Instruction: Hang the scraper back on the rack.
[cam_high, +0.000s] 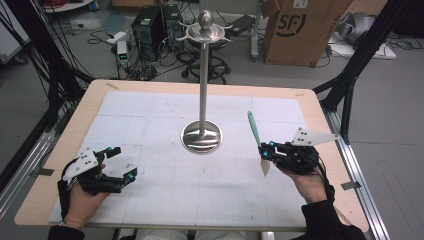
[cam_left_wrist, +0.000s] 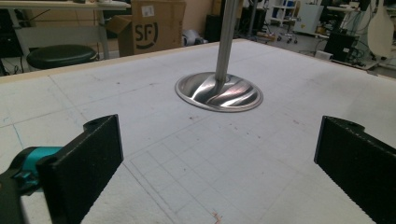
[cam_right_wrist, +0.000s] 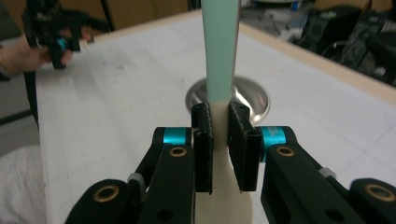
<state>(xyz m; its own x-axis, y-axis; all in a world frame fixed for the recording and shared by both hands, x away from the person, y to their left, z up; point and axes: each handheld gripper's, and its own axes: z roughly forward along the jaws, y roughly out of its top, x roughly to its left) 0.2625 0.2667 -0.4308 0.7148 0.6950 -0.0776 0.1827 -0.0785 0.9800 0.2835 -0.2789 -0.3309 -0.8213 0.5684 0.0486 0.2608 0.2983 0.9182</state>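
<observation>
A tall metal stand (cam_high: 202, 90) rises from a round base (cam_high: 201, 137) at the middle of the white gridded mat, with a ring of hooks at its top (cam_high: 206, 31). My right gripper (cam_high: 264, 152) is shut on a spatula (cam_high: 254, 129) right of the base. The teal handle (cam_right_wrist: 219, 51) points away toward the stand and the cream blade (cam_high: 265, 168) points back at the person. In the right gripper view the jaws clamp it where handle meets blade. My left gripper (cam_high: 125, 162) is open at the front left, with bare mat between its jaws. The stand base (cam_left_wrist: 218, 92) lies ahead of them.
The wooden table edge (cam_high: 330, 125) frames the mat (cam_high: 150, 115). Beyond the table stand a cardboard box (cam_high: 300, 30), a computer tower (cam_high: 149, 25), a stool and floor cables. Black frame posts (cam_high: 350, 85) flank both sides. The other hand and gripper (cam_right_wrist: 58, 28) appear far off.
</observation>
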